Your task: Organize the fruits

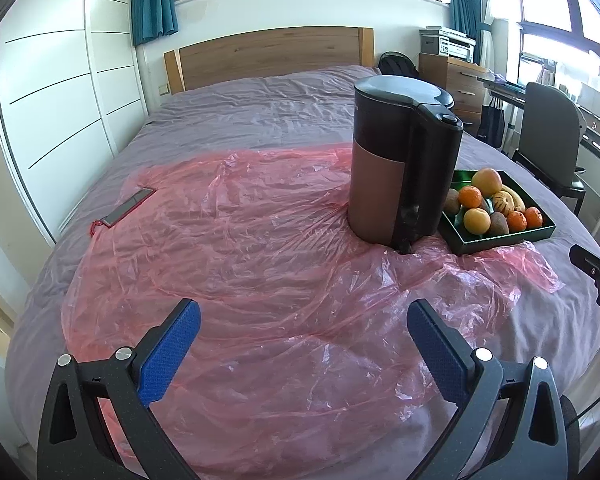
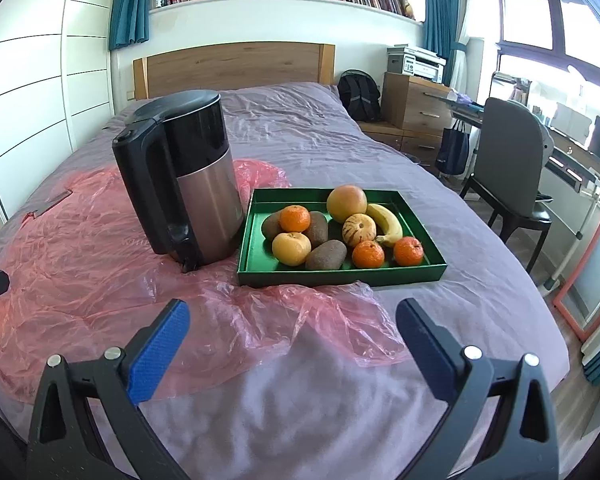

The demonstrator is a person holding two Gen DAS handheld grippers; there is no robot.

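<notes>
1. The fruits sit piled in a green tray point(image 2: 420, 270) on the bed point(image 2: 440, 320), right of centre in the right wrist view.
2. At the tray's back a large grapefruit point(image 2: 346, 203) leads, with a banana point(image 2: 386, 220) curving just beside it on the right.
3. A striped pale melon point(image 2: 359, 230) sits in the middle, touching the banana.
4. Mandarins: one point(image 2: 295, 218) at the back left, two more point(image 2: 368, 254) point(image 2: 408, 251) along the front right.
5. A yellow-orange fruit point(image 2: 291, 248) sits front left, with brown oval fruits around it, one point(image 2: 326, 255) lying at the front.
6. Just left of the tray stands a black and steel kettle point(image 2: 188, 184), upright, handle facing the cameras.
7. The kettle rests on a crumpled pink plastic sheet point(image 2: 100, 280) spread over the bed; the tray's front left corner meets the sheet's edge.
8. A flat narrow item with a red cord point(image 1: 128, 210) lies far left on the sheet.
9. The right tool point(image 2: 292, 344) hangs near the tray, jaws wide, nothing between them.
10. The left tool point(image 1: 303, 340) hovers over the plastic, also spread wide and empty.
</notes>
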